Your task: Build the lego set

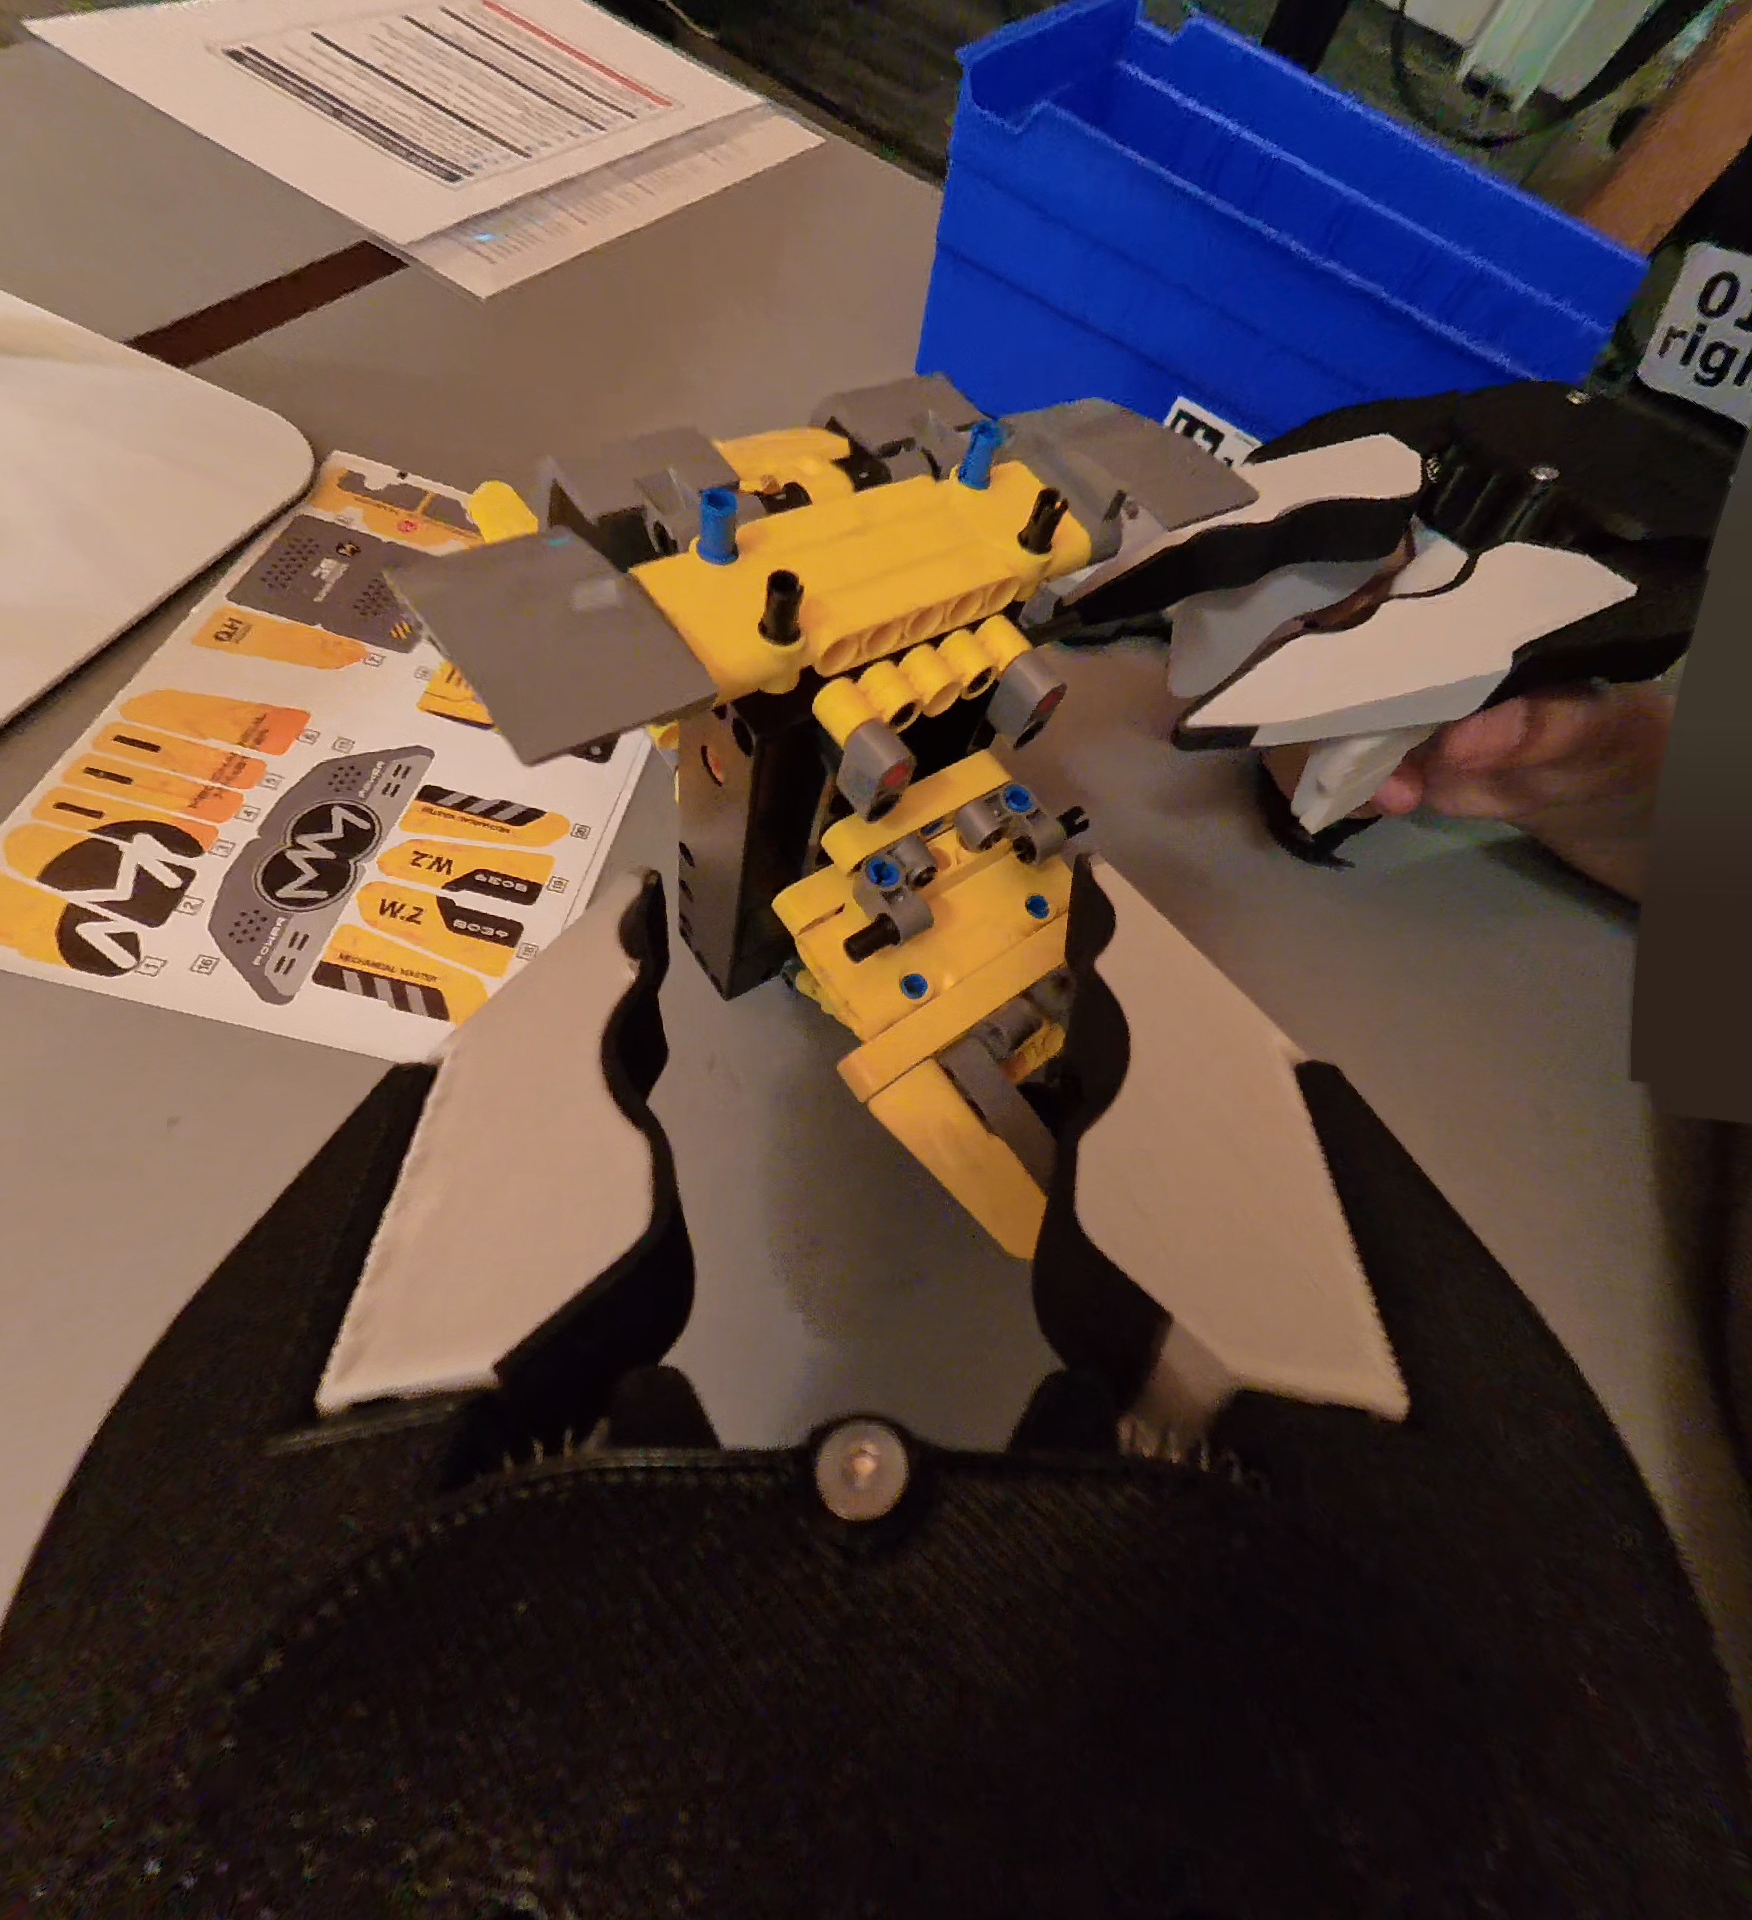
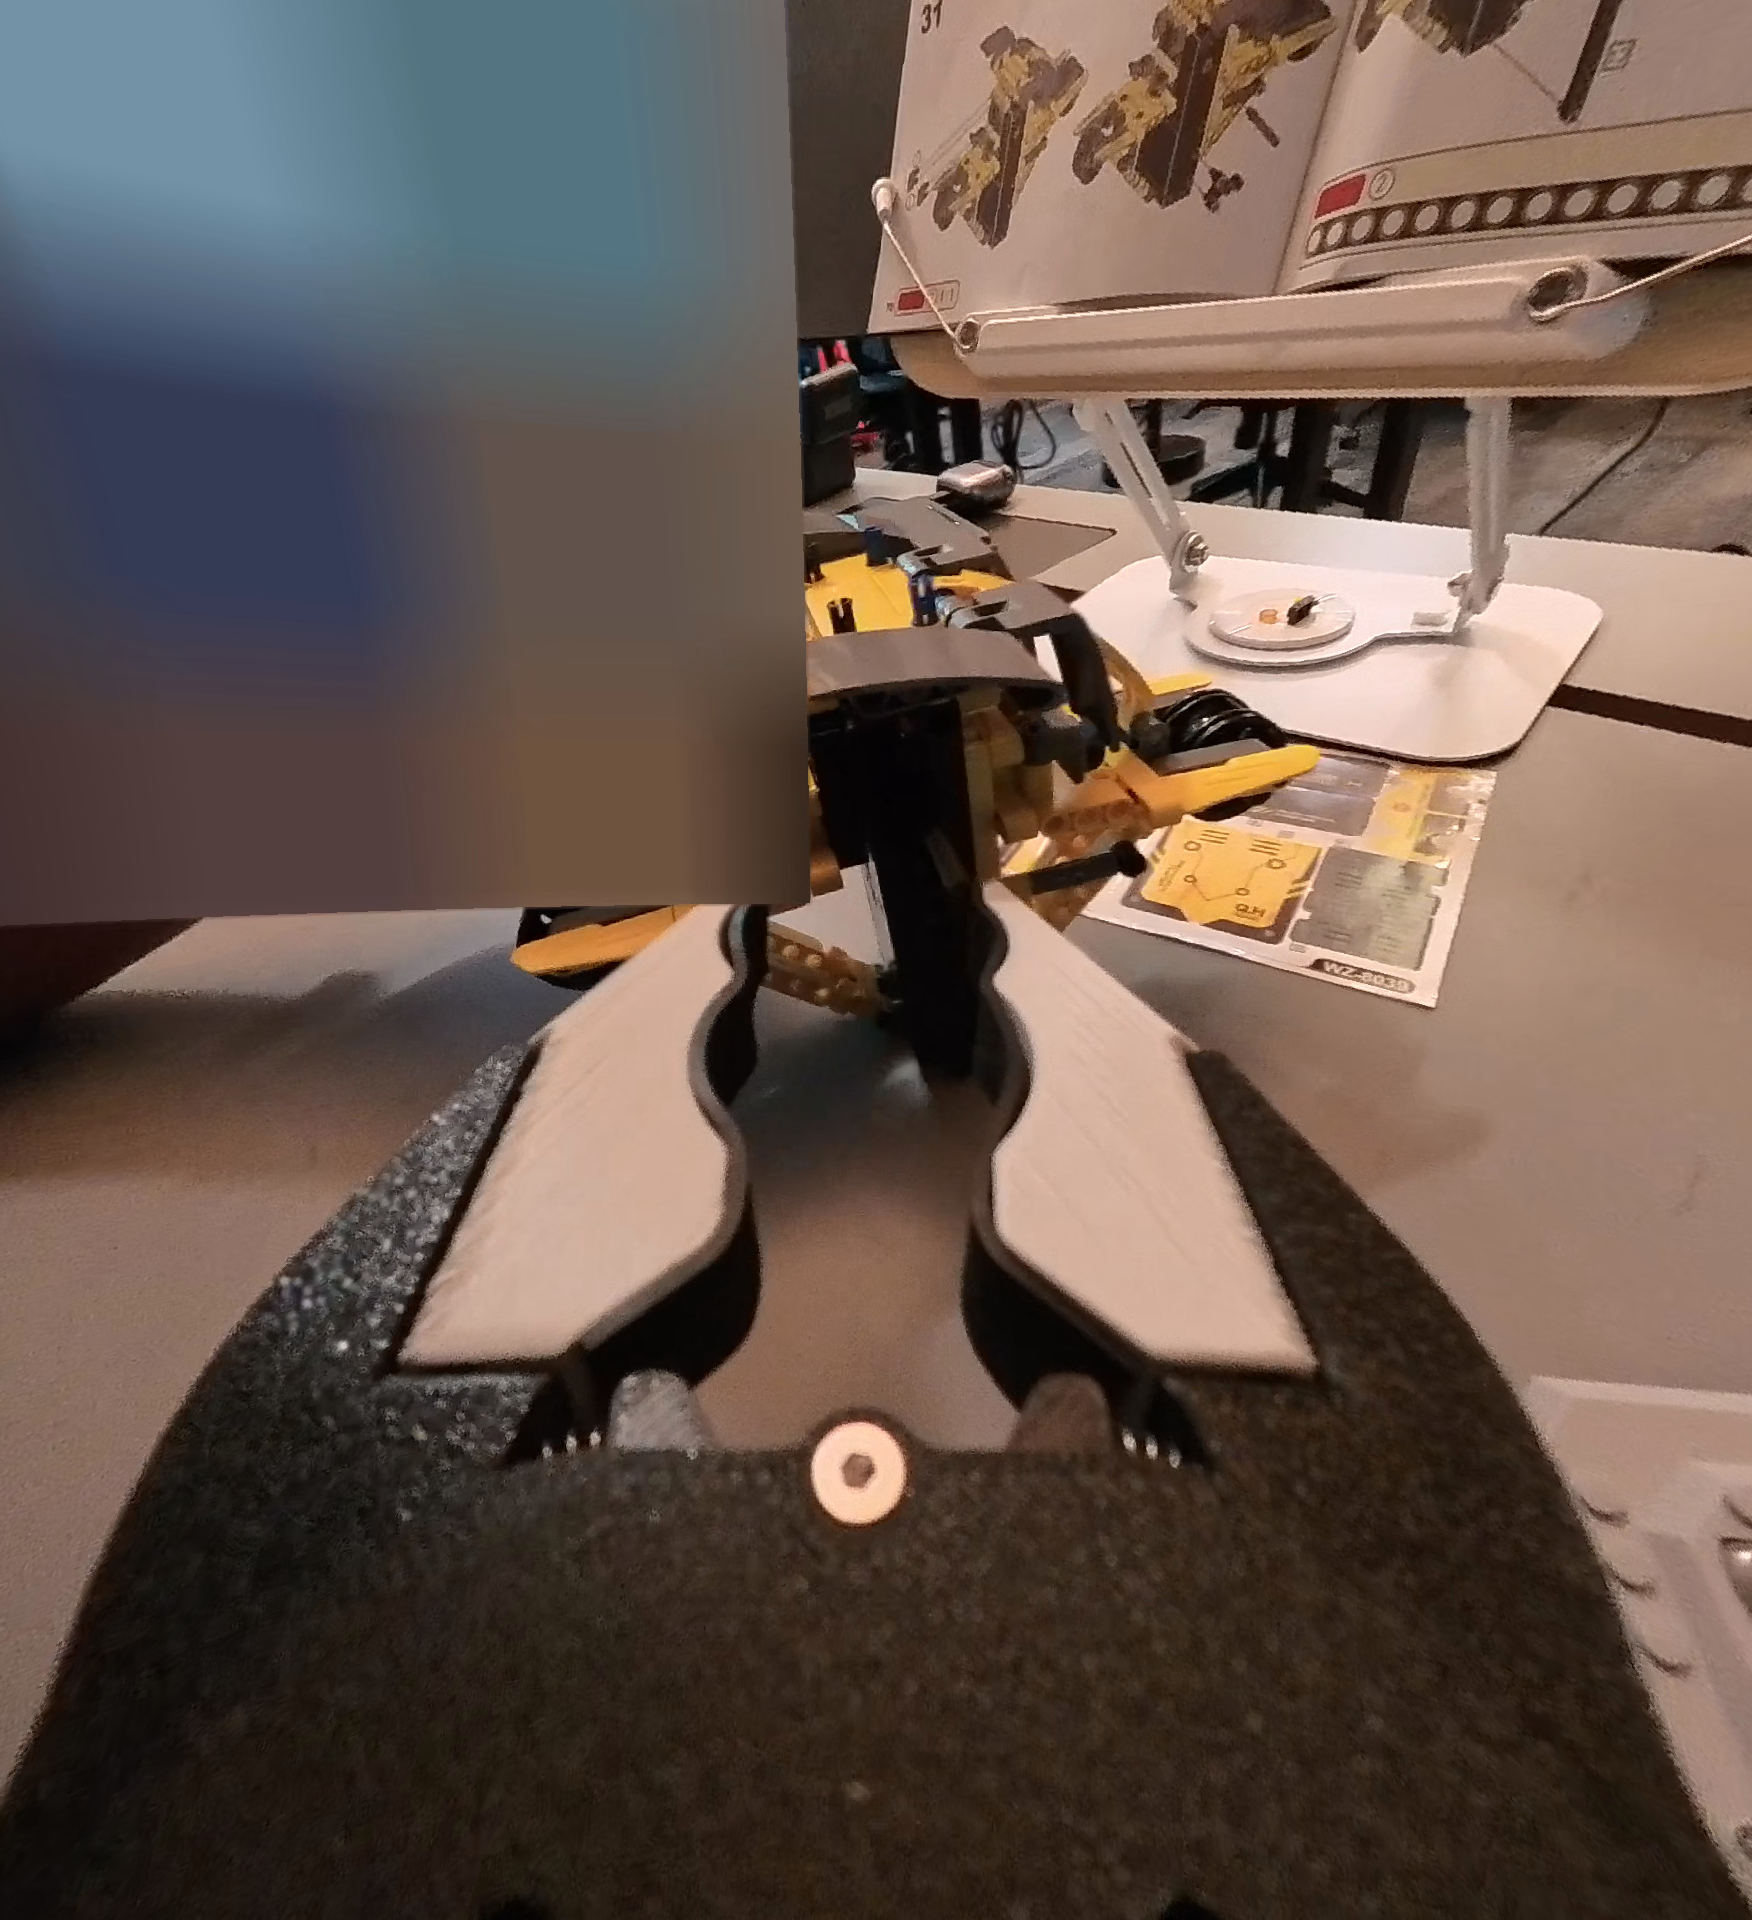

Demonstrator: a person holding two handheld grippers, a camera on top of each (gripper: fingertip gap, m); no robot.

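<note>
The left gripper (image 1: 867,904) has its fingers spread apart. The yellow, grey and black brick-built model (image 1: 851,665) stands on the grey counter (image 1: 1319,987) at 12 o'clock from this gripper. The model's lower yellow section lies against the inner edge of the right-hand finger (image 1: 1194,1143). The left-hand finger stands clear of the model. No clamp on the model is evident.

The right gripper (image 2: 867,935) also has its fingers apart, with a moderate gap. The model's upright black column (image 2: 929,914) stands in that gap, close against the right-hand finger (image 2: 1090,1122). Contact cannot be confirmed. In the left wrist view this gripper (image 1: 1100,613) enters from 3 o'clock, with its fingertips at the model's yellow upper body. A hand (image 1: 1506,769) grips its handle.

A sticker sheet (image 1: 259,831) lies flat on the counter at 9 o'clock from the model, partly beneath the model's grey wing panel. A blue plastic bin (image 1: 1215,229) stands at 1 o'clock behind the model. Printed papers (image 1: 415,104) lie at 11 o'clock. A white stand (image 2: 1371,675) rests on the counter beyond the sticker sheet. It carries an open instruction booklet (image 2: 1319,125) held by wire clips.
</note>
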